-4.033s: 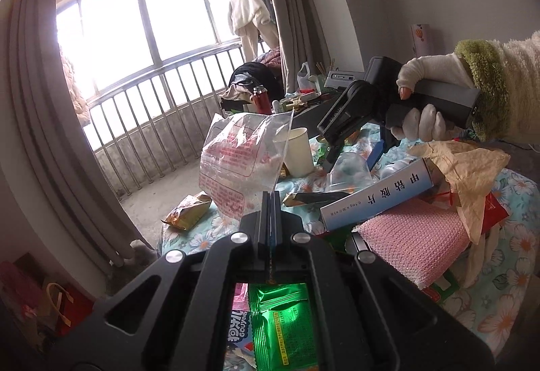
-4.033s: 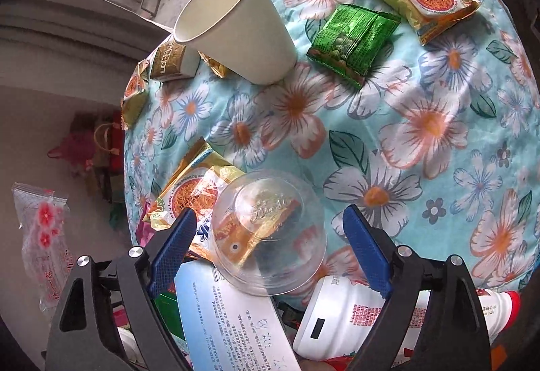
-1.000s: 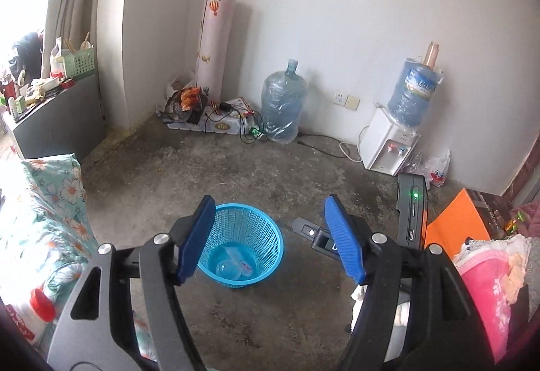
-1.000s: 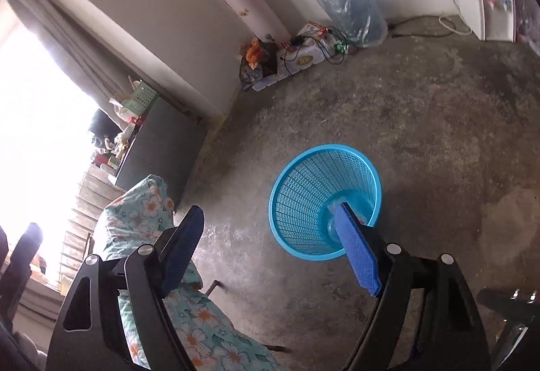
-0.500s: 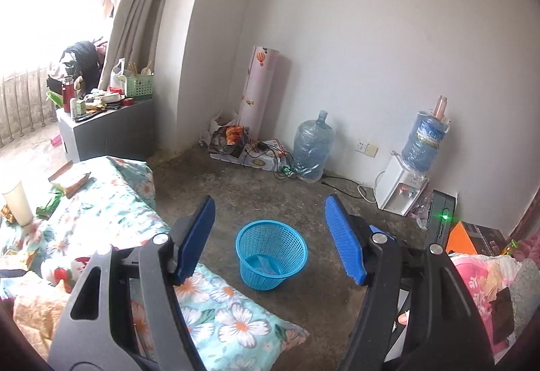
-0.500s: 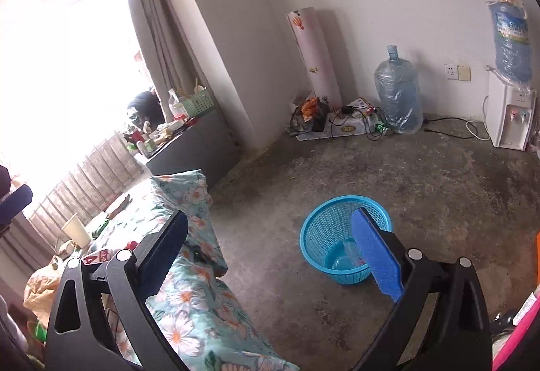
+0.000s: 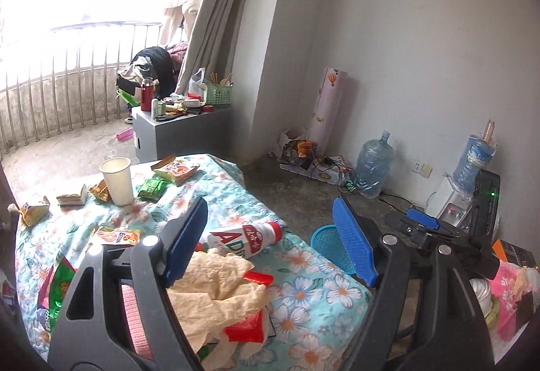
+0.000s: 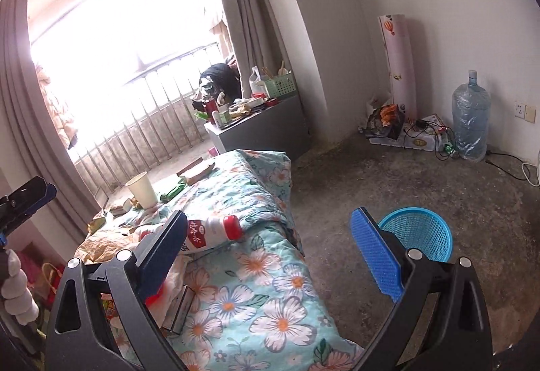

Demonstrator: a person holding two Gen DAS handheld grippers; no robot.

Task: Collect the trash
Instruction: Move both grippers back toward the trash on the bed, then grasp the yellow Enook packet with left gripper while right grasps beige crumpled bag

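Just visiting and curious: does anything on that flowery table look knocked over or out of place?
Yes. A white bottle with a red cap lies on its side near the table's edge, beside crumpled tan paper. Snack wrappers lie scattered around an upright paper cup.

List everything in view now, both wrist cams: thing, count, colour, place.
floral cloth: 1, light blue, covers the table
paper cup: 1, white, upright at the far end
milk bottle: 1, white with red cap, lying on its side
crumpled paper: 1, tan, near end
green packet: 1, beside the cup
orange snack packets: several, scattered on the cloth
basket: 1, blue, on the floor right of the table
water jug: 1, clear blue, by the wall
water dispenser: 1, white, far right
grey cabinet: 1, cluttered top, by the window
left hand-held gripper: open, empty
right hand-held gripper: open, empty
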